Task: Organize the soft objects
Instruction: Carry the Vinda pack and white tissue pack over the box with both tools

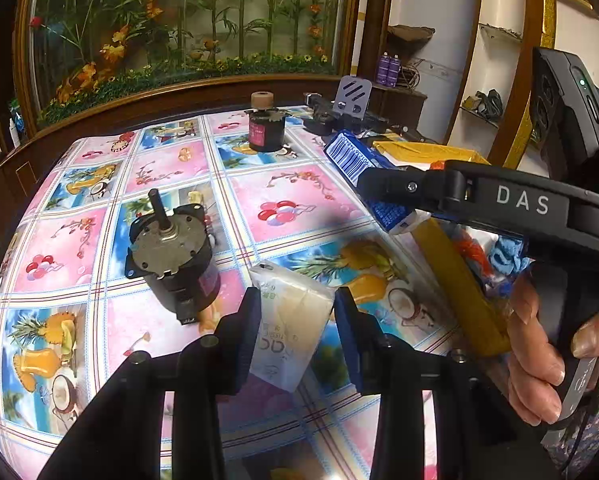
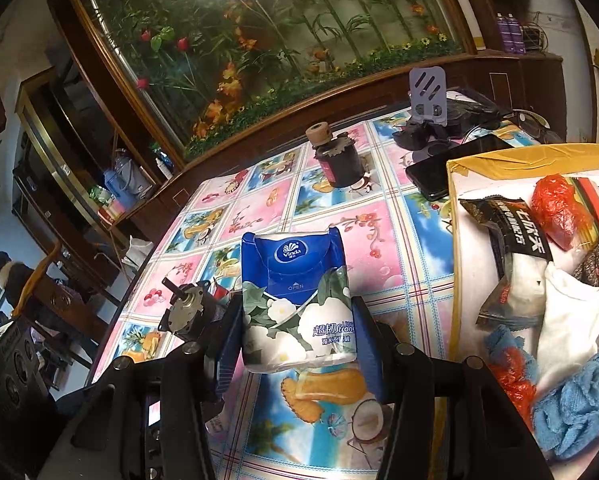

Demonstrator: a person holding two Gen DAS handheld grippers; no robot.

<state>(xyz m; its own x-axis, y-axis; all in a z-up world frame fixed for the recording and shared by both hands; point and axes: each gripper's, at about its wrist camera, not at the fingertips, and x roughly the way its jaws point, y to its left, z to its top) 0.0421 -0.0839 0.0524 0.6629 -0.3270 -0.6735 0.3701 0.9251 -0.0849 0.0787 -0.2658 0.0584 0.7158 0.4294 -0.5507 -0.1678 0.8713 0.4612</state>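
Note:
A small white tissue pack (image 1: 289,320) is pinched between the blue pads of my left gripper (image 1: 295,300), tilted just above the tablecloth. My right gripper (image 2: 297,316) is shut on a blue Vinda tissue pack (image 2: 295,292) with white flowers printed on it. In the left wrist view that blue pack (image 1: 351,156) shows its barcode end, carried by the right gripper (image 1: 379,186) beside a cardboard box (image 1: 459,284). The box (image 2: 455,240) holds a black snack packet (image 2: 511,248), a red plastic bag (image 2: 559,208), a white cloth (image 2: 571,320) and a blue towel (image 2: 579,408).
A dark motor (image 1: 175,256) lies on its side to the left of the white pack, and a second one (image 1: 265,128) stands at the table's far side. A phone (image 2: 447,172) and a grey stand (image 2: 427,88) sit behind the box. A hand (image 1: 539,356) holds the right gripper's handle.

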